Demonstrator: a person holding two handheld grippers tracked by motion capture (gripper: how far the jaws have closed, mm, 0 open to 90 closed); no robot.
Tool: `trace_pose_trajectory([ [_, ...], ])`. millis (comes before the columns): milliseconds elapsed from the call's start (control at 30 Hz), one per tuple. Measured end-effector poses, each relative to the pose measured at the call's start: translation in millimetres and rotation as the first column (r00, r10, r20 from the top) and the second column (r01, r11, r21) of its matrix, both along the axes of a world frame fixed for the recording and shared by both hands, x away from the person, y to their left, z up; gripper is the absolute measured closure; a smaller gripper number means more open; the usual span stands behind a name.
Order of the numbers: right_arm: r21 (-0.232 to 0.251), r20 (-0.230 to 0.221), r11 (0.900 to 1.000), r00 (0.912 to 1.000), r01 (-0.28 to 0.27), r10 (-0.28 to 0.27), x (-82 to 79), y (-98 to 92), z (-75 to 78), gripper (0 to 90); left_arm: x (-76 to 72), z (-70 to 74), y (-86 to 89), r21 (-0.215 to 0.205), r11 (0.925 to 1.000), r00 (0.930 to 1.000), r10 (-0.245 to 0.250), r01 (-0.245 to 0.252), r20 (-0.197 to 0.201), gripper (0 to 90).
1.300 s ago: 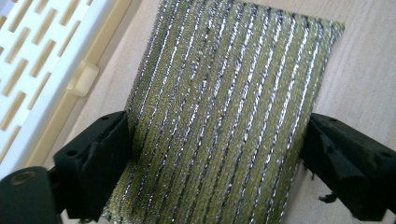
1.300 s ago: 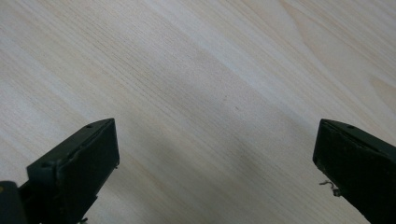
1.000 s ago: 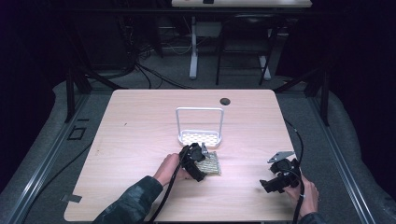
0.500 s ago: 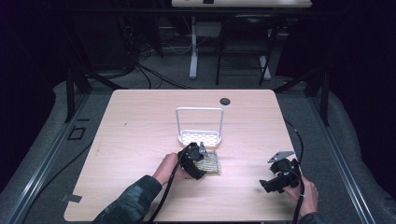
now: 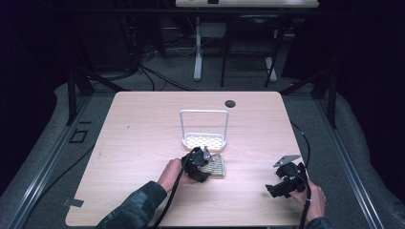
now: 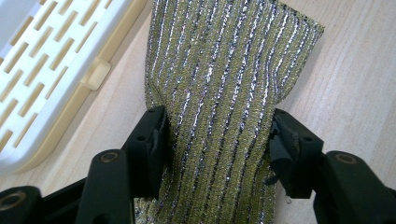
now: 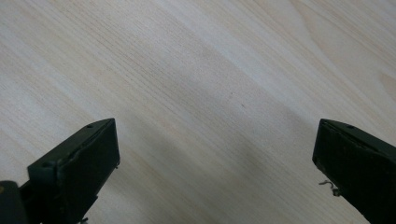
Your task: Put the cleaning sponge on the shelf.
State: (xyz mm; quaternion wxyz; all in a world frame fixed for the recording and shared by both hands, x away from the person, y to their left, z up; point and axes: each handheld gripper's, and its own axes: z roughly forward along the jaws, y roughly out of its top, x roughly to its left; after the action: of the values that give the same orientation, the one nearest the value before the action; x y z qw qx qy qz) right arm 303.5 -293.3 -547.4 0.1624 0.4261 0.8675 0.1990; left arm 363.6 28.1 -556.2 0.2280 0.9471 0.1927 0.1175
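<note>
Your left gripper (image 6: pixel 217 135) grips a gold-and-silver striped, glittery scouring sponge (image 6: pixel 224 93); its jaws have just been closing, and the black pads now press on the two long edges of the sponge, which pinches inward between them like a waist. The sponge lies flat on the pale wood-grain bench (image 5: pixel 143 138), its far end fanning out beyond the jaws, just beside the near edge of a white slotted plastic rack base (image 6: pixel 51 79); whether sponge and rack touch cannot be told. In the high view, your left gripper (image 5: pixel 203 160) sits near the middle of the bench, angled toward the sponge (image 5: pixel 215 167), directly in front of the white rack (image 5: pixel 204 140) with its tall, upright hoop-shaped white handle (image 5: pixel 204 112). Your left hand (image 5: pixel 174 174) holds the gripper body from the near side, a dark patterned sleeve and a black cable trailing back toward the bench edge. Your right gripper (image 7: pixel 217 154) stands with its jaws wide apart over bare wood, nothing between them. In the high view it lies well apart from the sponge, at the near right corner of the bench (image 5: pixel 284 183), with its grey three-cornered plate on top, held by your right hand (image 5: pixel 310 198). A small dark round grommet (image 5: pixel 230 103) marks the far edge of the bench.
</note>
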Motion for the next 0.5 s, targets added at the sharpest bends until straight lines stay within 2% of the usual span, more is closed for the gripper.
trace_pose_trajectory([
  [167, -0.005, 0.009, 1.0, 1.0, 0.003, -0.003, -0.2, 0.0, 1.3, 0.2, -2.9, 0.3, -0.5, -0.006, 0.9997, 0.9994, 0.023, -0.023, 0.024, 46.5],
  [200, -0.007, 0.017, 1.0, 0.9998, 0.003, -0.003, -0.3, -0.2, 1.6, 0.2, -3.4, 0.7, -0.3, -0.019, 0.9993, 0.999, 0.034, -0.033, 0.028, 46.4],
  [333, -0.006, 0.009, 1.0, 1.0, 0.003, -0.003, -0.1, -0.2, 1.6, 0.3, -3.9, 2.2, 1.1, -0.04, 0.998, 0.9984, 0.051, -0.05, 0.026, 47.0],
  [500, -0.007, 0.009, 1.0, 1.0, 0.0, 0.0, 0.2, -0.3, 0.7, 0.2, -7.0, 5.6, 2.4, -0.044, 0.9973, 0.998, 0.06, -0.059, 0.022, 47.8],
])
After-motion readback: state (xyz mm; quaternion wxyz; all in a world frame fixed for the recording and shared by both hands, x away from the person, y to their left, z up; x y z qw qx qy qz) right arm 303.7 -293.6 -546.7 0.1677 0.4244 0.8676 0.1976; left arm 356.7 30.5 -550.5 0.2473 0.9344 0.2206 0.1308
